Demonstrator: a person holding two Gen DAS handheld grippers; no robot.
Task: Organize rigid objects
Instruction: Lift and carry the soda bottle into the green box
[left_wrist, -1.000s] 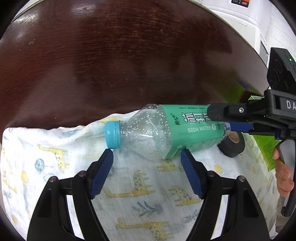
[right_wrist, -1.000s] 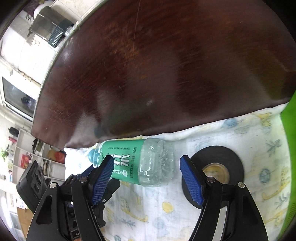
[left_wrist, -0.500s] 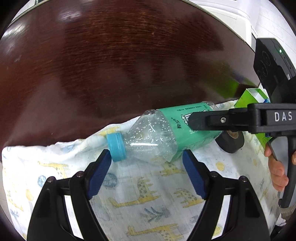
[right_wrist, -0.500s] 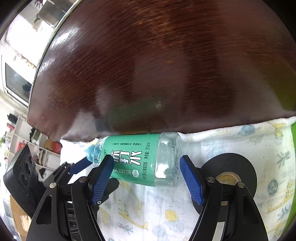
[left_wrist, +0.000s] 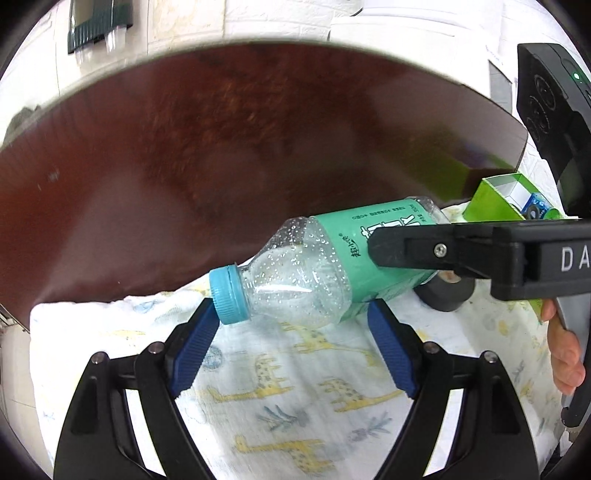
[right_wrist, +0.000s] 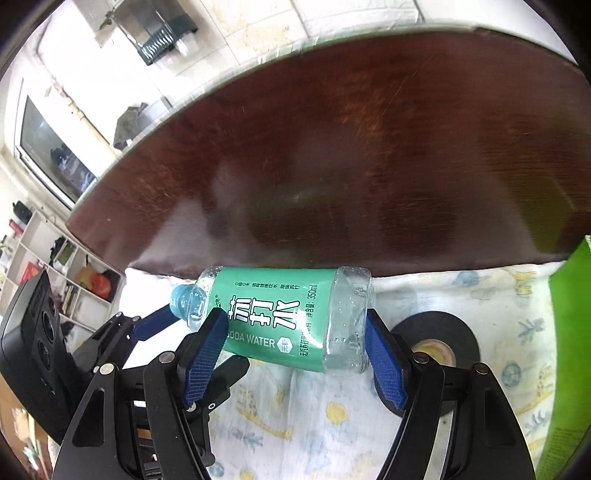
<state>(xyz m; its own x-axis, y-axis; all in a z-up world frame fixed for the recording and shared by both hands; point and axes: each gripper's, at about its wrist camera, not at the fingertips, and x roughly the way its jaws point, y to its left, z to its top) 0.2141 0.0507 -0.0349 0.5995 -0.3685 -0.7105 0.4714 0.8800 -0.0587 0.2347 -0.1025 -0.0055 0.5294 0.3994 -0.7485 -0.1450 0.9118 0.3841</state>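
Right gripper (right_wrist: 293, 352) clamped on the bottle (right_wrist: 273, 317), lifted over the cloth (left_wrist: 258, 387); left gripper (left_wrist: 291, 350) jaws apart, just widened, around its cap (left_wrist: 229, 295)

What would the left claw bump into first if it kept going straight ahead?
Probably the soda water bottle: its clear neck end lies right beyond the left claw, between the blue pads, though depth is hard to judge.
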